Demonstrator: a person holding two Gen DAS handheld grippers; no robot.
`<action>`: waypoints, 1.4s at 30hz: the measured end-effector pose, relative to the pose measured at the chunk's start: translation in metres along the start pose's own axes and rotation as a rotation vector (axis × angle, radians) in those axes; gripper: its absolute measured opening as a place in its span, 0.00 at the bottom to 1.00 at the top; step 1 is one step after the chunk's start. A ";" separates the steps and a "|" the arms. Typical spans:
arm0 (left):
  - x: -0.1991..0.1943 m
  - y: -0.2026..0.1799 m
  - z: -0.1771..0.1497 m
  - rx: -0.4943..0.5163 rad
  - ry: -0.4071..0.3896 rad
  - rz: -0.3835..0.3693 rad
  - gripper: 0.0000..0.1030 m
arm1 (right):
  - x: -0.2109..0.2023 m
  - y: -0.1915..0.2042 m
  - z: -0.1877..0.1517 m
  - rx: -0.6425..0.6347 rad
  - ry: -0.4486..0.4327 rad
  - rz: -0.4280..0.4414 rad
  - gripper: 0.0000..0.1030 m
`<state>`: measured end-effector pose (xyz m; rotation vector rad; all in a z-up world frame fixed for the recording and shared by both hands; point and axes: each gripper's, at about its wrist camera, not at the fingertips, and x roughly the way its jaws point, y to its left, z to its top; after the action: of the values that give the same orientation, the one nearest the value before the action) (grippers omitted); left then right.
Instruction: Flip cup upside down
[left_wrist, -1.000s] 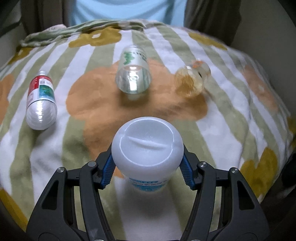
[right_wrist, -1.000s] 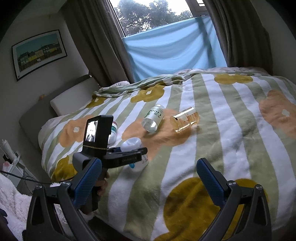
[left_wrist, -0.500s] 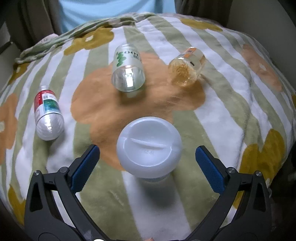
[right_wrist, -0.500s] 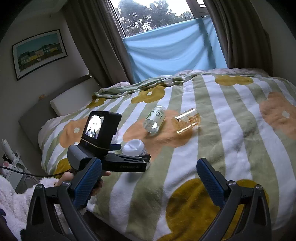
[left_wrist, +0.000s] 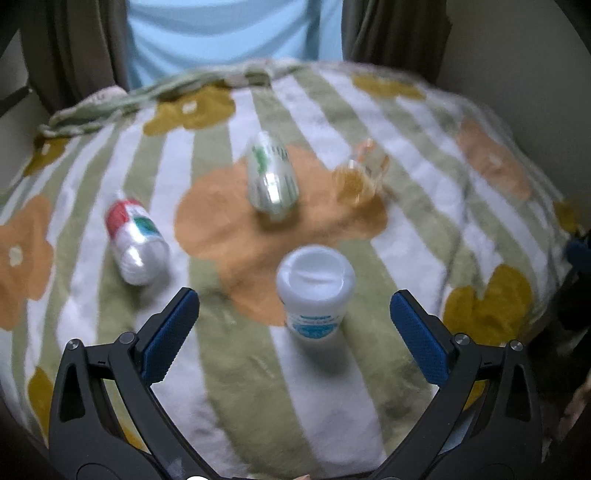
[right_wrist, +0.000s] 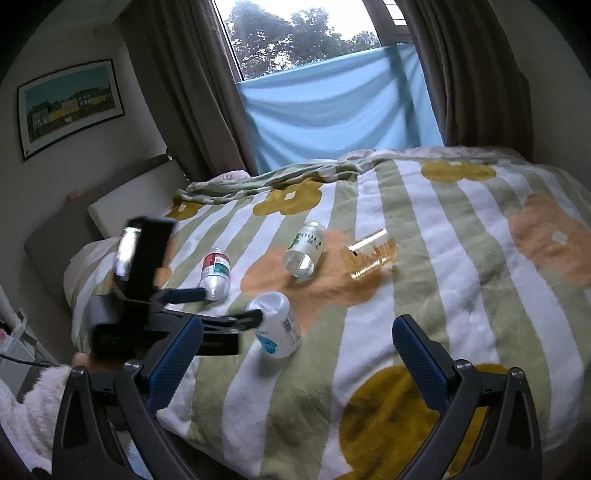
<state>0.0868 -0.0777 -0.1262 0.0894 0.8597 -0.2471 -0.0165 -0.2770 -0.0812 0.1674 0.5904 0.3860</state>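
A white plastic cup (left_wrist: 314, 291) with blue print stands upside down on the striped blanket, its flat bottom facing up; the same white cup (right_wrist: 277, 323) leans slightly in the right wrist view. My left gripper (left_wrist: 295, 328) is open, pulled back from the cup, with nothing between its blue pads (left_wrist: 170, 334). Its body, the left gripper (right_wrist: 192, 317), shows in the right wrist view just left of the cup. My right gripper (right_wrist: 295, 365) is open above the blanket's near edge, well short of the cup.
Three bottles lie on the blanket (left_wrist: 229, 387): a red-labelled one (left_wrist: 135, 240) at left, a green-printed clear one (left_wrist: 271, 177) in the middle, an amber one (left_wrist: 360, 177) at right. Curtains and a blue cloth (right_wrist: 340, 114) hang behind the bed. A hand (right_wrist: 79, 360) holds the left gripper.
My left gripper opened and let go of the white cup, then drew back and shifted left. The cup now stands free on the blanket. The right gripper barely moved.
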 end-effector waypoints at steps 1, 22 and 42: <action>-0.015 0.005 0.004 -0.003 -0.034 -0.008 1.00 | -0.001 0.004 0.004 -0.013 -0.009 -0.008 1.00; -0.176 0.068 0.003 -0.059 -0.548 0.199 1.00 | -0.021 0.068 0.073 -0.146 -0.293 -0.342 1.00; -0.168 0.061 0.000 -0.053 -0.558 0.162 1.00 | -0.026 0.065 0.066 -0.138 -0.300 -0.389 1.00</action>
<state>-0.0032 0.0113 -0.0005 0.0371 0.3011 -0.0871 -0.0186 -0.2309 0.0036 -0.0243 0.2881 0.0205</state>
